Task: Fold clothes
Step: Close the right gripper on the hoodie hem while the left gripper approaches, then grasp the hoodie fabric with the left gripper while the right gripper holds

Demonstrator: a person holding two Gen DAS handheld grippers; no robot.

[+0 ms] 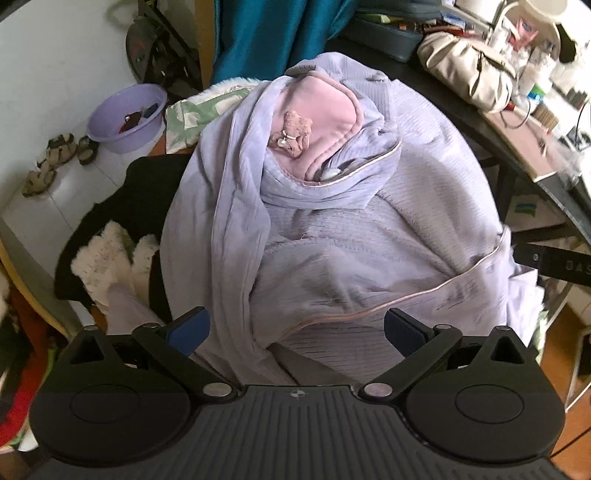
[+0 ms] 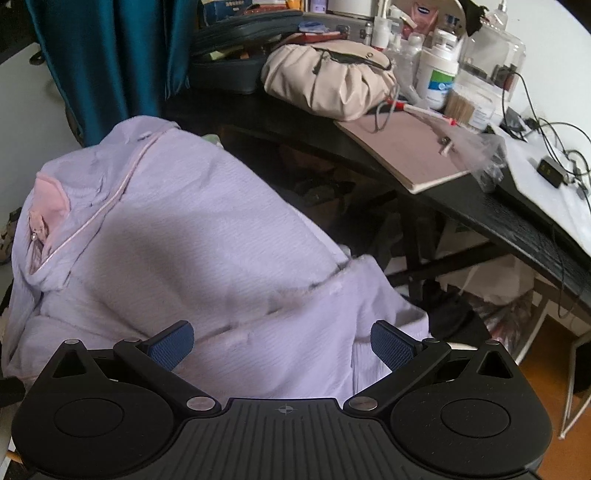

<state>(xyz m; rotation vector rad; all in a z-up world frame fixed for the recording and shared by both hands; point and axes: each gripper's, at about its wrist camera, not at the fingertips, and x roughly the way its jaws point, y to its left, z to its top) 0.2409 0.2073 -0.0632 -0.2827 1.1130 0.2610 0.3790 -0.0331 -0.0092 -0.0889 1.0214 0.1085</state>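
Black left hand-held gripper [image 1: 296, 332], blue ribbed pads [image 1: 190, 329].

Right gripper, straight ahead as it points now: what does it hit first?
Most likely the lilac garment. The right gripper is open, and the fabric fills the gap between its fingers and the space ahead. The black desk lies further back and off to the right. Depth is hard to judge in fisheye.

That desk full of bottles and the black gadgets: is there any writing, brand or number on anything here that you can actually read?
"DAS": pale letters, cut off by the frame edge, on the black bar at the right of the left wrist view.
Big white bottle with a blue-green label: print too blurred to read.
Box at the top of the desk: a line of characters, too small to read.
Crosshair mark, no words, on the left gripper and the right gripper.
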